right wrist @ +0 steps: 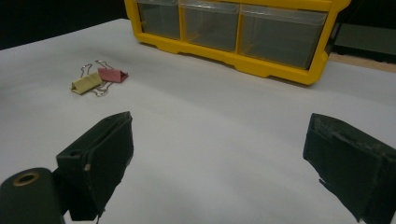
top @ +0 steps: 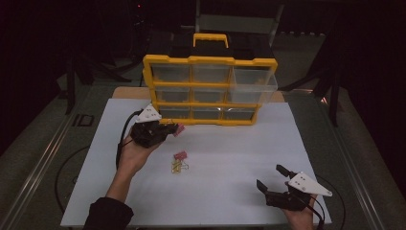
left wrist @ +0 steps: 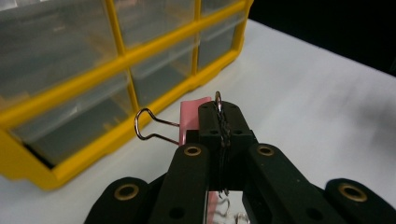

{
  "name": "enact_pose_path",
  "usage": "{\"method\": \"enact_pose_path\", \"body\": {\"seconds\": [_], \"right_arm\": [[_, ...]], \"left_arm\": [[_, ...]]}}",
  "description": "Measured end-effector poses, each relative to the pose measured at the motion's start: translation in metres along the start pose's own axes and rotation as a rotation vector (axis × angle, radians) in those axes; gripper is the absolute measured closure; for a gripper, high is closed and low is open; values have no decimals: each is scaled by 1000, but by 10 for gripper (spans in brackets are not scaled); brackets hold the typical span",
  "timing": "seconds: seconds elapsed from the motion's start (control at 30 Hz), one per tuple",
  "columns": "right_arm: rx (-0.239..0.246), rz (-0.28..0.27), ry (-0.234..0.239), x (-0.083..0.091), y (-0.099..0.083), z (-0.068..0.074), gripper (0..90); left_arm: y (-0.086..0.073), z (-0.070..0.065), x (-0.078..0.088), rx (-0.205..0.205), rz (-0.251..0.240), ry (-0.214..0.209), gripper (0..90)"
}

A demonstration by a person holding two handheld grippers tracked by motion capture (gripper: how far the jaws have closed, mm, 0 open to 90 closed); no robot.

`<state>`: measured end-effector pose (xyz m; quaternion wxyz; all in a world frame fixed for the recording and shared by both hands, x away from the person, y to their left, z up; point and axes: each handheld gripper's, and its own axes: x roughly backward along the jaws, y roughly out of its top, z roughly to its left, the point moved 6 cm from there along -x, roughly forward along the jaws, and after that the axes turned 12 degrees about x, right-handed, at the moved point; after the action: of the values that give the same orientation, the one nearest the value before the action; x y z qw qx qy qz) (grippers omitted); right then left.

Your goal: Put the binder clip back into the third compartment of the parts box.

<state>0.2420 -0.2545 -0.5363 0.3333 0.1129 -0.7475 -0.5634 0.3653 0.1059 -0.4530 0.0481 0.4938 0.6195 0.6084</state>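
- High view: my left tongs (top: 168, 128) sat left of centre, clenched on a pink binder clip (top: 178, 129) that stuck out toward the yellow drawer organizer (top: 209, 89) just above and right of them. The clip hung just in front of the bottom row of drawers, so I judged the drawers the target, up and right of the tongs. My right tongs (top: 271, 178) rested at lower right, released and holding nothing, well apart from the cabinet; the left hand was clearly the nearer one. Two more clips, a pink one (top: 180, 155) and a yellow one (top: 177, 166), lay mid-table (top: 230, 201).
- Left gripper view: the jaws pinched one wire handle of the clip (left wrist: 191, 119); the other handle looped left toward the drawer fronts, its long axis crosswise to the jaws.
- Right gripper view: the jaws stood wide apart over bare table, the spare clips at upper left.
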Motion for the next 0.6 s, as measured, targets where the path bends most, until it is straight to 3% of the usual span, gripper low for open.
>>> {"method": "enact_pose_path", "body": {"seconds": [0.6], "right_arm": [[-4, -4, 1, 0, 0, -1, 83]], "left_arm": [[76, -17, 5, -68, -37, -98, 895]]}}
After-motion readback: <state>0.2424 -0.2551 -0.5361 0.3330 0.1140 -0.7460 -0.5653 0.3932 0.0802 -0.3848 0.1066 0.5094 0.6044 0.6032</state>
